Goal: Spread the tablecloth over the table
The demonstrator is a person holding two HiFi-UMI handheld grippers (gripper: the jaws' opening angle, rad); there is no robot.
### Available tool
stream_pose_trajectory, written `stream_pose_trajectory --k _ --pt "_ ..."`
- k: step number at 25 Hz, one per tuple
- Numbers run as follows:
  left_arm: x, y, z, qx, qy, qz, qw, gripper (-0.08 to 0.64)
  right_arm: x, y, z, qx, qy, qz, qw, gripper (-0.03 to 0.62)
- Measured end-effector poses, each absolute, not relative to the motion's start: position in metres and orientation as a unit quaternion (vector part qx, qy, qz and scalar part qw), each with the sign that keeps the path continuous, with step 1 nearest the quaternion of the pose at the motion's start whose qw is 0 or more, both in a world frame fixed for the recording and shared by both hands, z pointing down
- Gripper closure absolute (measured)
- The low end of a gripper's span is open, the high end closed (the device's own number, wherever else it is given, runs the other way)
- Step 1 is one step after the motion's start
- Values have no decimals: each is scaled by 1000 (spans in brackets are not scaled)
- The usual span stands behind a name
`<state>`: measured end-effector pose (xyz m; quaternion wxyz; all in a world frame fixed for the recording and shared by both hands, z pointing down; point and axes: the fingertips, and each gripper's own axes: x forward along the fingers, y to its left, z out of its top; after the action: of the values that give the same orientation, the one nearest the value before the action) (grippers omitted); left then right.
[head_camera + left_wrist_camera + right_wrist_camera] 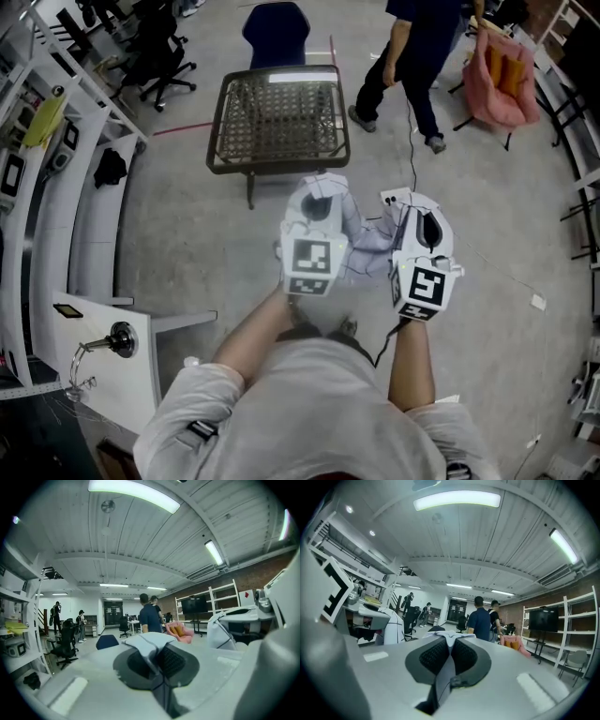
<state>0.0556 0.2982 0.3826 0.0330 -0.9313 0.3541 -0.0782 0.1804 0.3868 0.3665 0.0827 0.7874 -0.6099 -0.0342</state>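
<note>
A pale tablecloth (370, 246) hangs bunched between my two grippers, held over the floor in front of me. My left gripper (319, 202) is shut on a fold of it; the left gripper view shows the cloth (147, 641) pinched between the dark pads (174, 662) of the left gripper (157, 660). My right gripper (424, 217) is likewise shut on the cloth (451, 637), which rises from between the pads of the right gripper (449, 656). Both point roughly level toward the low woven-top table (278, 117), a short way ahead. Its top is bare.
A person (412, 56) walks past the table's far right corner. Behind the table stands a blue chair (277, 28), and a pink seat (502, 70) lies at the far right. Shelving (56, 187) and an office chair (155, 56) line the left. A white stand (108, 342) is near my left.
</note>
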Motion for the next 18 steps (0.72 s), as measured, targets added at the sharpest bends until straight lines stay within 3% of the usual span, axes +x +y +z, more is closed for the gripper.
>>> stream_pose_trajectory --k 18 --pt "73 259 393 -949 299 -92 40 535 183 357 374 813 -578 -26 70 584"
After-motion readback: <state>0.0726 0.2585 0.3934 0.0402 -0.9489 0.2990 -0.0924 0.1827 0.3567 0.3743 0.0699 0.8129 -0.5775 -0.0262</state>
